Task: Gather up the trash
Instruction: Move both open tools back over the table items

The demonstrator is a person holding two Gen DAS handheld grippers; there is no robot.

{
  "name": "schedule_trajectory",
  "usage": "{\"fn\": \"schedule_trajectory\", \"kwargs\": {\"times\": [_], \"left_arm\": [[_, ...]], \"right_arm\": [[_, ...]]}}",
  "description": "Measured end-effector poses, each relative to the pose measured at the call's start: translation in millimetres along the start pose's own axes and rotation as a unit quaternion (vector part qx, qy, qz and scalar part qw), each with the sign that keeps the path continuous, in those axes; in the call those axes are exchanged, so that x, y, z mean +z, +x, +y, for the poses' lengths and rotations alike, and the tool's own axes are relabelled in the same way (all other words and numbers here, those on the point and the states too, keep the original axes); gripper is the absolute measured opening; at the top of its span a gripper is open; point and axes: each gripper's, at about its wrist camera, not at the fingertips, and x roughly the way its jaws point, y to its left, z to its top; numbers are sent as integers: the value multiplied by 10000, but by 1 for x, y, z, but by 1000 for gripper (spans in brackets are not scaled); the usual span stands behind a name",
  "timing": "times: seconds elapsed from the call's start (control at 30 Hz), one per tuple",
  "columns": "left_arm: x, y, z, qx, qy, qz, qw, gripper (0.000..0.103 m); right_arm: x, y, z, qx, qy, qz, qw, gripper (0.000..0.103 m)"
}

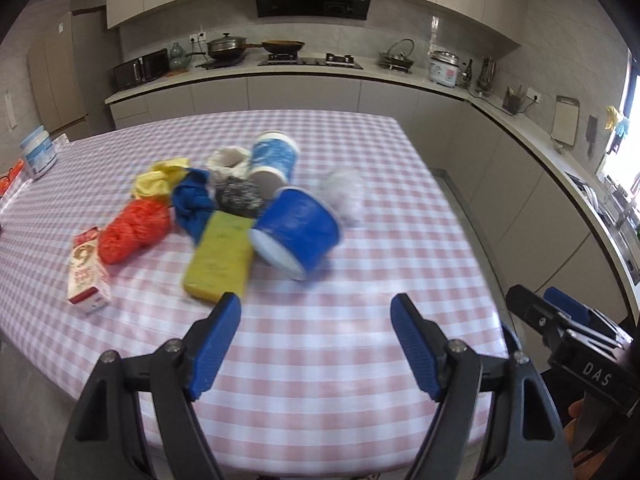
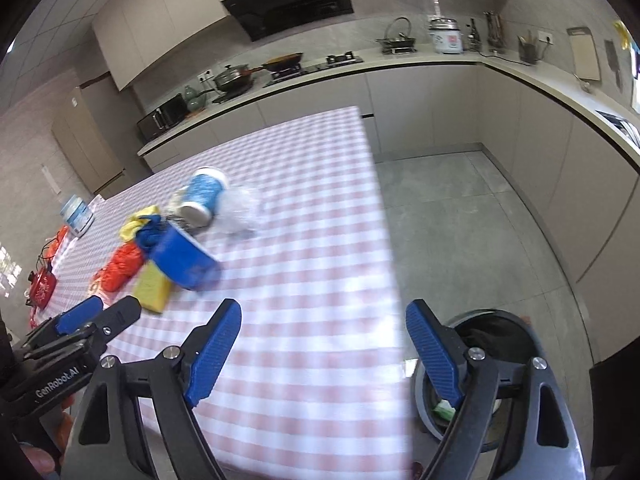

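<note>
**A:** Blue plastic marks the nearest item of trash: a blue cup lying on its side on the pink-and-white checked tablecloth, base toward the left wrist camera. Where is the rest of the pile?

**B:** Touching or just behind it. A yellow sponge lies against its left side; behind are a steel scourer, a crumpled blue cloth, a yellow cloth, a red mesh ball and a small milk carton. A second, patterned blue-and-white cup lies tipped over farther back, with a clear crumpled wrapper to its right.

**A:** State of the 2 grippers?

**B:** The left gripper has its jaws spread wide with nothing between them, hovering over bare cloth short of the pile. The right gripper is likewise spread and empty, near the table's right edge.

**A:** And the destination?

**B:** A round waste bin stands on the floor just beside the table, partly hidden behind the right gripper's finger; something green shows inside.

**A:** Step in hand?

**B:** Judged as the approach to a pick; most of the trash remains on the table. The next move likely calls for advancing 1 gripper to straddle the blue cup's wall, closing, then carrying it over the bin. Motion blur leaves finer detail uncertain.
</note>
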Motion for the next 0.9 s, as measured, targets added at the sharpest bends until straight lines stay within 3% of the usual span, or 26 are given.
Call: {"fn": "schedule_trajectory", "kwargs": {"times": [0.4,0.9], "left_arm": [[12,14,92,156,-173,45,9997,78],[25,35,137,10,-90,127,9999,78]], "right_arm": [[4,41,103,102,-212,81,9997,87],[15,89,151,-38,32,355,9994,92]]}}
